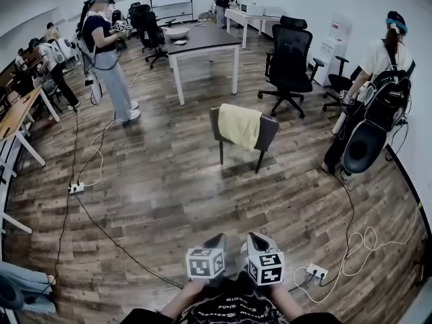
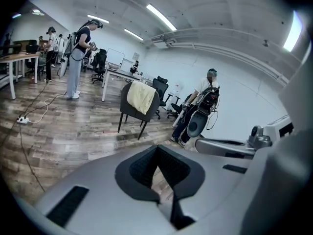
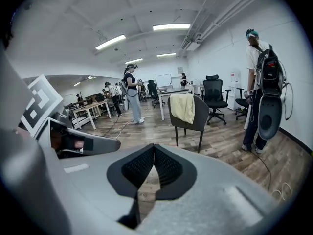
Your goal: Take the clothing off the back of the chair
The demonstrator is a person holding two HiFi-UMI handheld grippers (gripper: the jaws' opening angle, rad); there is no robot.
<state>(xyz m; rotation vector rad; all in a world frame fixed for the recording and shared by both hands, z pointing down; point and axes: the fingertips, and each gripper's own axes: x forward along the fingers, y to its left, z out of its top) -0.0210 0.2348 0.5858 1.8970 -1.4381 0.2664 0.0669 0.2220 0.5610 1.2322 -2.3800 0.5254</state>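
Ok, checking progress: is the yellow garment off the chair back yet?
No, the yellow garment hangs draped over the back of the dark chair.

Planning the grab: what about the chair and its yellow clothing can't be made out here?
- Seat of the chair: hidden behind the chair's own back in all three views.
- Far side of the yellow clothing: hidden by the chair's back and the cloth itself, in all views.
- Garment type: too small to tell in any view.
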